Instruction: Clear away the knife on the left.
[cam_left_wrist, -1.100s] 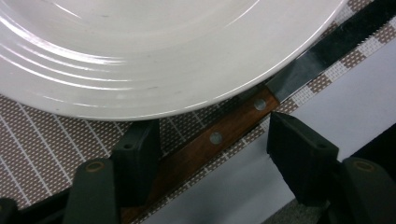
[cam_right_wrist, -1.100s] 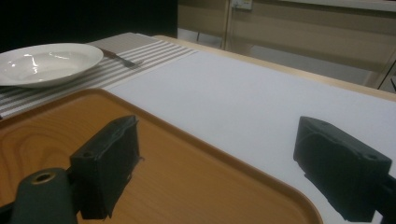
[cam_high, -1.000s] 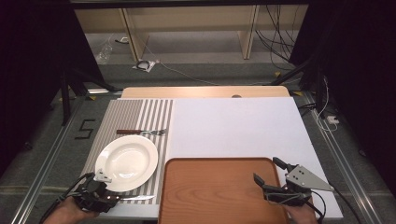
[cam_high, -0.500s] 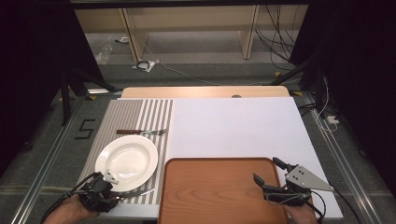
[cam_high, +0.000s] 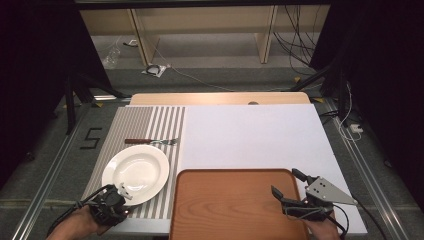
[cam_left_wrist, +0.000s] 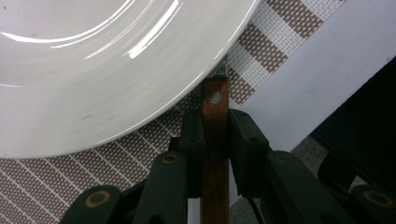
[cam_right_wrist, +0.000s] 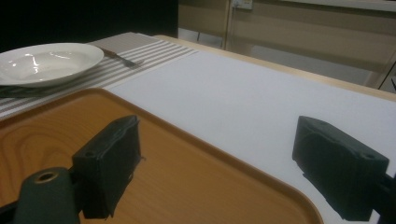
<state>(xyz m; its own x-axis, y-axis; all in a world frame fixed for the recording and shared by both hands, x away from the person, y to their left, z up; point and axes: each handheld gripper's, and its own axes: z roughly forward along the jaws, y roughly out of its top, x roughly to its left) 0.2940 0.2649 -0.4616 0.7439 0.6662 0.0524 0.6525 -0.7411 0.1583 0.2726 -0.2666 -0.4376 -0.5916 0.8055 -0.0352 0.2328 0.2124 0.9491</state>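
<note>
Wooden knife handle (cam_left_wrist: 215, 135) clamped in just-closed left gripper (cam_left_wrist: 215, 133), long axis running straight under plate (cam_left_wrist: 107, 60) rim; right gripper (cam_right_wrist: 233, 163) open, over tray (cam_right_wrist: 177, 186) beside plate.

At your twelve o'clock, pale wooden shelving (cam_high: 200, 30) stands on grey carpet (cam_high: 210, 75); cables (cam_high: 300, 40) trail at one o'clock, with darkness on both sides.

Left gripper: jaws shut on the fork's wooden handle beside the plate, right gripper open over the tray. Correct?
Not the fork. The left gripper has just been closing on a wooden handle whose far end slips under the plate rim, per the left gripper view. The fork lies untouched beyond the plate in the high view. The right gripper is open over the tray.
</note>
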